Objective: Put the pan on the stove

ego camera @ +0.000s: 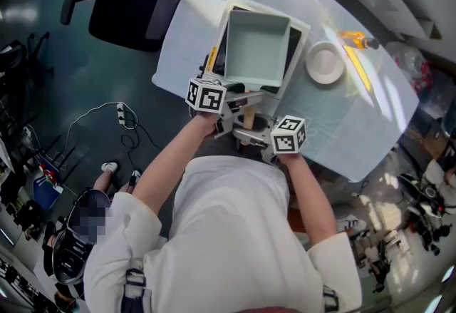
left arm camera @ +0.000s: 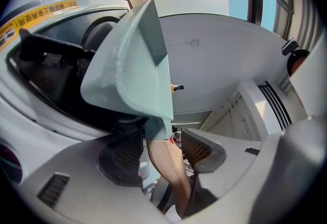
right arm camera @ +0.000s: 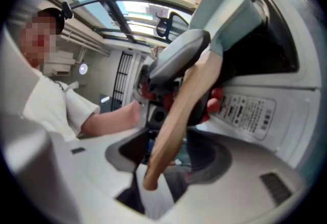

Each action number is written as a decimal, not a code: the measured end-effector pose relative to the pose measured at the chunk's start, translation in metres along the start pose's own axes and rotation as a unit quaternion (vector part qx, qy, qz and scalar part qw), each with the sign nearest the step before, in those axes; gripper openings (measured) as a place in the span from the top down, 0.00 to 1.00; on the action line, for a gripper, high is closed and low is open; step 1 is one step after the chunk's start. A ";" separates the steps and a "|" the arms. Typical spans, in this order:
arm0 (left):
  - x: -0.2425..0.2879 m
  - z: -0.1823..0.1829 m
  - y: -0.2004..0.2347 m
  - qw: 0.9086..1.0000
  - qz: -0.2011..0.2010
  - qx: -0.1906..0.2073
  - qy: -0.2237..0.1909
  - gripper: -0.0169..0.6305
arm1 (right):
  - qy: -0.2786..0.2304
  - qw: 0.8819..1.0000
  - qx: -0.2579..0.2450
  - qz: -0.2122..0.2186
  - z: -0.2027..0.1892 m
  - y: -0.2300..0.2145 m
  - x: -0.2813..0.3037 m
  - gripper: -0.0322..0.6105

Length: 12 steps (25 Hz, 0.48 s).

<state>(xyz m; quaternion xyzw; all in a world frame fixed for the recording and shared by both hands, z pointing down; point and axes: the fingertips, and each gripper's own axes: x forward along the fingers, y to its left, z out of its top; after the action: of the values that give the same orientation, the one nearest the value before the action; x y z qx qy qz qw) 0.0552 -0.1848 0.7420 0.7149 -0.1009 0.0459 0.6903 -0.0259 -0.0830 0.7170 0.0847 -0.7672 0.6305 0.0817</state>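
A square mint-green pan point(ego camera: 256, 48) sits on the white stove point(ego camera: 231, 8) with its black glass top, at the near part of the table. Its wooden handle point(ego camera: 249, 117) points back toward me. My left gripper point(ego camera: 239, 101) is at the handle from the left and my right gripper point(ego camera: 253, 135) from the right. In the left gripper view the handle point(left arm camera: 164, 159) runs between the left gripper's point(left arm camera: 161, 154) spread jaws, the pads off the wood. In the right gripper view the handle point(right arm camera: 176, 116) lies loose between the right gripper's point(right arm camera: 166, 154) wide jaws. Both are open.
A white bowl point(ego camera: 325, 63) stands right of the stove, with an orange-handled tool point(ego camera: 354, 38) beyond it. The pale table point(ego camera: 192, 33) ends just in front of my body. A dark office chair point(ego camera: 128, 1) stands at the far left, and a power strip point(ego camera: 122, 115) lies on the floor.
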 end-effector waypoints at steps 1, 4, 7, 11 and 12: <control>-0.001 0.000 0.000 1.000 0.001 -0.001 -0.002 0.59 | 0.000 1.000 0.001 -0.001 0.000 0.000 -0.001 0.59; -0.007 0.001 0.000 1.000 0.005 -0.005 -0.008 0.58 | -0.004 1.000 0.005 -0.009 -0.001 -0.002 -0.003 0.57; -0.017 0.002 0.000 1.000 0.014 -0.009 -0.014 0.58 | -0.016 0.999 0.010 -0.026 0.001 -0.005 -0.008 0.56; -0.031 0.001 0.002 0.999 0.026 -0.009 -0.018 0.58 | -0.037 0.998 0.013 -0.049 0.005 -0.010 -0.018 0.55; -0.035 0.001 0.002 0.999 0.029 -0.008 -0.019 0.58 | -0.042 0.998 0.014 -0.055 0.006 -0.012 -0.021 0.55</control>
<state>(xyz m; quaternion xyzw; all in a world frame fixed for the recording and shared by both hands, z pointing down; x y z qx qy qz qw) 0.0207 -0.1826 0.7370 0.7067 -0.1355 0.0512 0.6925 -0.0024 -0.0907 0.7220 0.1542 -0.7553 0.6315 0.0833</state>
